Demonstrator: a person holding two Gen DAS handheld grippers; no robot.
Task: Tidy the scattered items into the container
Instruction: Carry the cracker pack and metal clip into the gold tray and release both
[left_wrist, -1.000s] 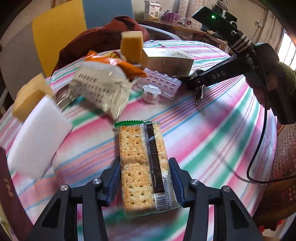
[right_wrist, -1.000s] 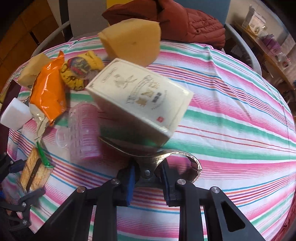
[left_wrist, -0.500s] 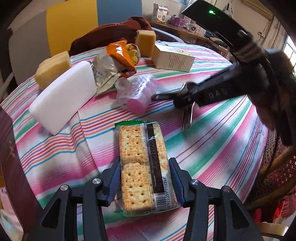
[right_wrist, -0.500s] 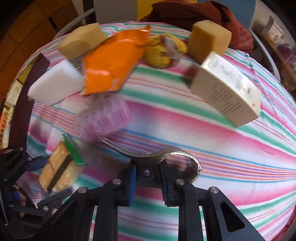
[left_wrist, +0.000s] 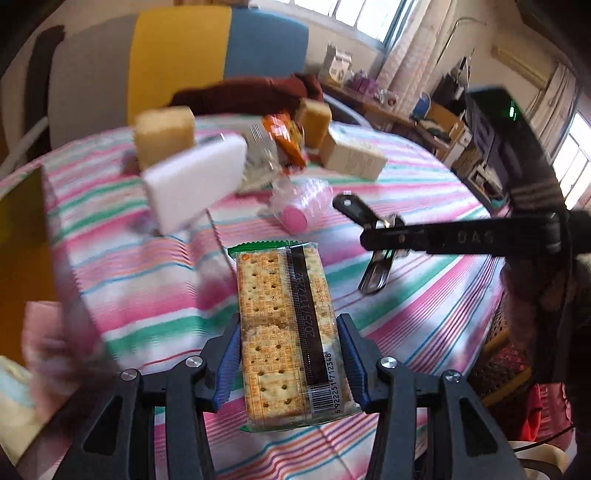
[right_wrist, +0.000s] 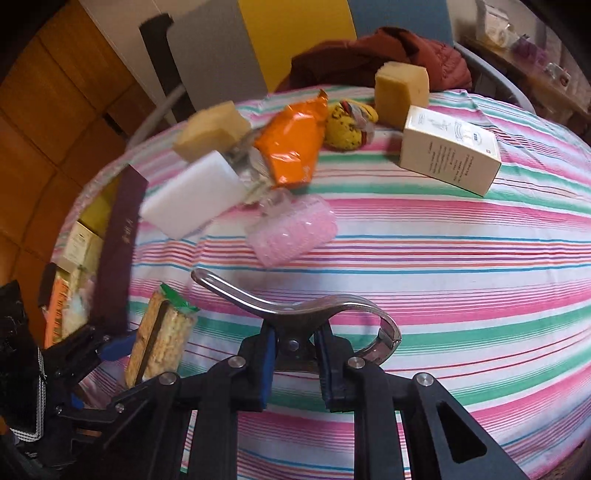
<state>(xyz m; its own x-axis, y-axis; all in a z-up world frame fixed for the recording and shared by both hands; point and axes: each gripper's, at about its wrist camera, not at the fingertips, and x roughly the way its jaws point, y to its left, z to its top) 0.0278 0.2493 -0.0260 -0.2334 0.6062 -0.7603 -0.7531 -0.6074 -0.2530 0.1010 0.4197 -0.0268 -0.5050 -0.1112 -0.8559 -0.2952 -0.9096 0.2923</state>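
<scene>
Now the left gripper (left_wrist: 288, 363) clasps a cracker pack (left_wrist: 291, 332) above the striped table (left_wrist: 424, 310). Rightward, the right gripper (right_wrist: 295, 363) pinches a metal clip (right_wrist: 299, 314).

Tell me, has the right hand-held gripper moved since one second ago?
Yes. The right hand-held gripper has drawn back from the cream box, toward the dark container at the left.
</scene>
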